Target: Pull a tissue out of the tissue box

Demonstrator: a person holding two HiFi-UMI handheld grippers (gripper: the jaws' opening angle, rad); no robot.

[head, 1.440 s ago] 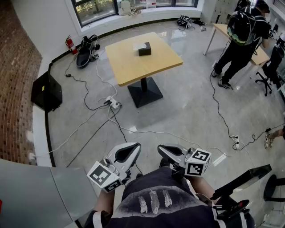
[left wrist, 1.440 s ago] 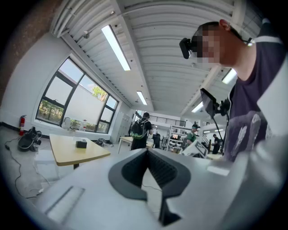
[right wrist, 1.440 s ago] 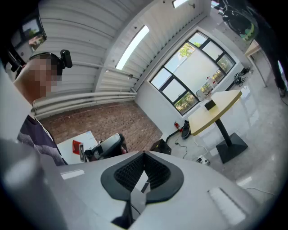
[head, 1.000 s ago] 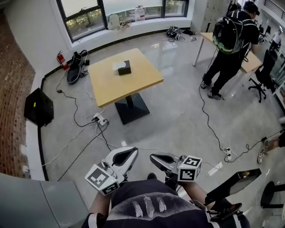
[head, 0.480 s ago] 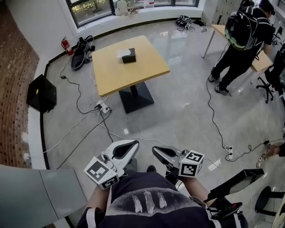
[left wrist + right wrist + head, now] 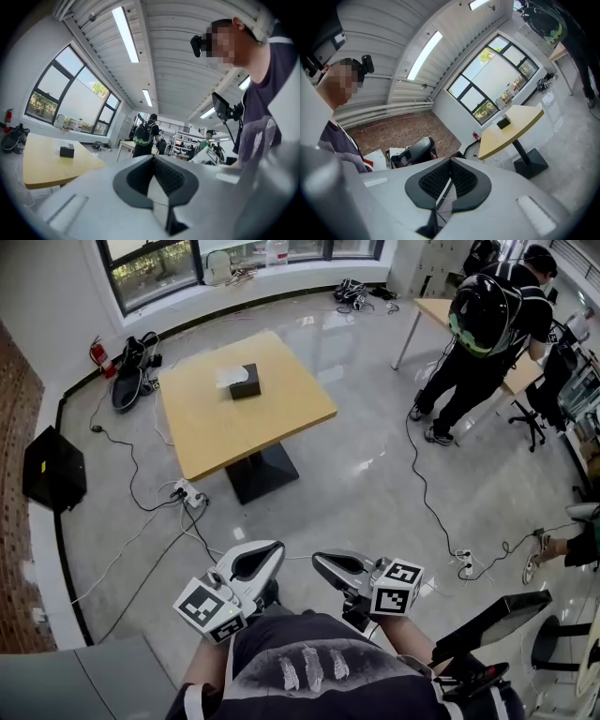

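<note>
The black tissue box (image 6: 247,386) stands on the far half of a square wooden table (image 6: 272,423), and a white tissue (image 6: 229,375) sticks out of its top. It also shows small in the left gripper view as the tissue box (image 6: 67,150) and in the right gripper view as the tissue box (image 6: 503,123). My left gripper (image 6: 272,551) and right gripper (image 6: 324,564) are held side by side close to my body, far short of the table. Both point level. Each has its jaws together with nothing between them, as the left gripper (image 6: 154,160) and right gripper (image 6: 450,162) show.
Cables and a power strip (image 6: 186,493) lie on the grey floor between me and the table. A person with a backpack (image 6: 483,315) stands by a second table (image 6: 433,308) at the right. A black box (image 6: 52,470) sits at the left, and a black stand (image 6: 487,624) is low right.
The table and tissue box have shifted left and lower in the head view and look nearer. Both grippers keep their place before my body, still shut.
</note>
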